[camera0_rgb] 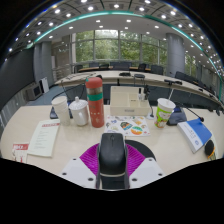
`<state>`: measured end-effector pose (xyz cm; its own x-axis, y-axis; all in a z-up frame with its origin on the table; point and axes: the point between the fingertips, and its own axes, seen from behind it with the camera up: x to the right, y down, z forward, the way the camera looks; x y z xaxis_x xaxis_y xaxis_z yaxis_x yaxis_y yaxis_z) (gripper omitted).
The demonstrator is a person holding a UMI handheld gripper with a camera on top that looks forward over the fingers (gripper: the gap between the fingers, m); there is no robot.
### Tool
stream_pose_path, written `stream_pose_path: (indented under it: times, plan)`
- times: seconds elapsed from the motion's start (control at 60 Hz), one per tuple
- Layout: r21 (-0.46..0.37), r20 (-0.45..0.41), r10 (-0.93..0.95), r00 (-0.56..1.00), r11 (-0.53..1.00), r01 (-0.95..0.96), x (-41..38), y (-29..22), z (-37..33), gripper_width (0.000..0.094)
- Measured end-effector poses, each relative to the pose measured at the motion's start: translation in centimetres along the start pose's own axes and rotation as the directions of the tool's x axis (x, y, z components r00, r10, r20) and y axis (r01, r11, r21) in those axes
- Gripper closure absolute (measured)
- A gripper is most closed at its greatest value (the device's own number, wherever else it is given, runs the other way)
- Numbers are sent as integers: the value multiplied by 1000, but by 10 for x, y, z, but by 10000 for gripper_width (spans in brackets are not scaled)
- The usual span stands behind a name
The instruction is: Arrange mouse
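A black computer mouse [112,158] sits between my gripper's [112,166] two fingers, its front end pointing away from me over the pale table [60,165]. The magenta pads [91,160] press against both of its sides, so the fingers are shut on it. The mouse looks lifted slightly above the tabletop. Its rear part is hidden low between the fingers.
Beyond the fingers stand a tall red bottle [95,101], a white mug [79,112], a paper cup [62,107] and a green-and-white cup [164,112]. A colourful sheet [127,126], a booklet [44,139], a blue packet [197,132] and a brown box [128,101] also lie on the table.
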<state>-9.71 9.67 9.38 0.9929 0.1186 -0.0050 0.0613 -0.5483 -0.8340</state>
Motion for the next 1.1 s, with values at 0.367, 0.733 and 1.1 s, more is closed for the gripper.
stream_pose_path:
  times: [0.367,0.733,1.1]
  plan:
    - [-137,-17,13,1000,990,-15,55,76,72,543]
    - [-128,-46,29,999,991,-35,53,55,-2,77]
    - [-34,-118,17,993,999,-21,15,64,-230,81]
